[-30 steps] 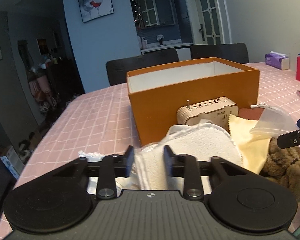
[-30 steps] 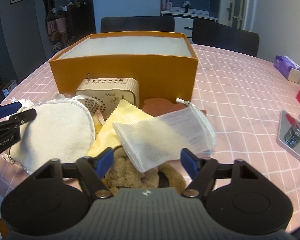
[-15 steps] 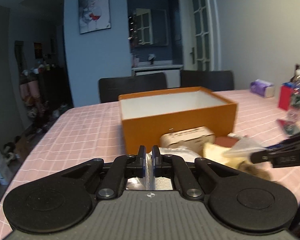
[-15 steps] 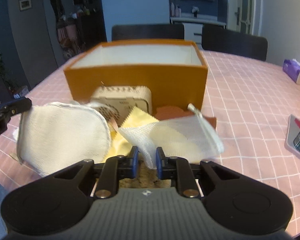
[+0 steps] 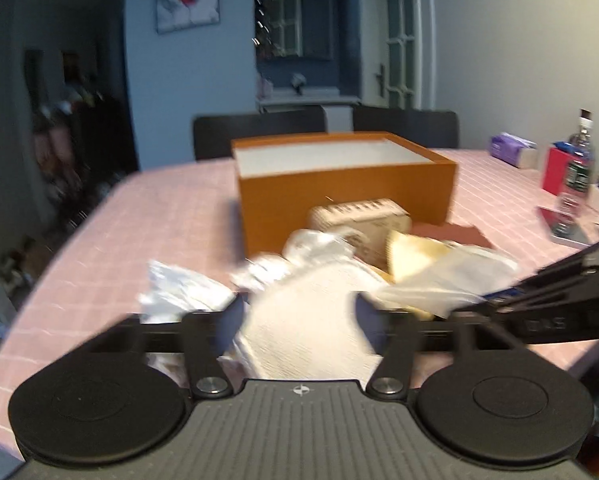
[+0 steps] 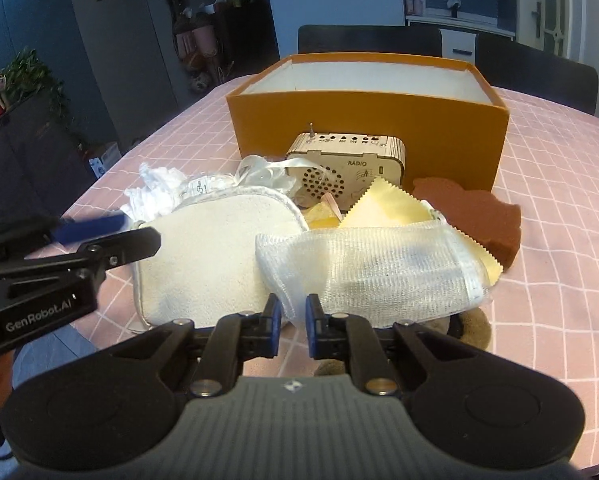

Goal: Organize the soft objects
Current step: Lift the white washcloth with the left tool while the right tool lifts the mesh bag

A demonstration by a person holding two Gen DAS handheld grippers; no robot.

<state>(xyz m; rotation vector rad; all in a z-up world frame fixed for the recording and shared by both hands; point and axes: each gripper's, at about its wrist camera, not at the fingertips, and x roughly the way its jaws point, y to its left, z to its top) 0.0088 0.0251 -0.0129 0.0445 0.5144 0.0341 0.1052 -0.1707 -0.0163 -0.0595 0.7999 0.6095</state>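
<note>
My left gripper (image 5: 299, 300) has its jaws opening wide; the white terry pad (image 5: 311, 344) lies between and below its fingers, not pressed. From the right wrist view that pad (image 6: 219, 252) rests flat on the table under the left gripper (image 6: 133, 229). My right gripper (image 6: 293, 312) has its jaws closing, and the pads pinch a corner of the white mesh bag (image 6: 379, 272). The bag drapes over a yellow cloth (image 6: 387, 208) and a brown plush (image 6: 475, 328). An open orange box (image 6: 363, 128) stands behind the pile.
A wooden radio (image 6: 347, 160) sits against the box front, with a brown sponge (image 6: 479, 212) to its right and crumpled white items (image 6: 155, 192) to its left. A tissue pack (image 5: 511, 150), red box and bottle (image 5: 579, 168) stand far right. Dark chairs are behind the table.
The left gripper, shut on the white pad and holding it up half a second ago, has opened and the pad lies flat. The right gripper closed on the mesh bag's corner.
</note>
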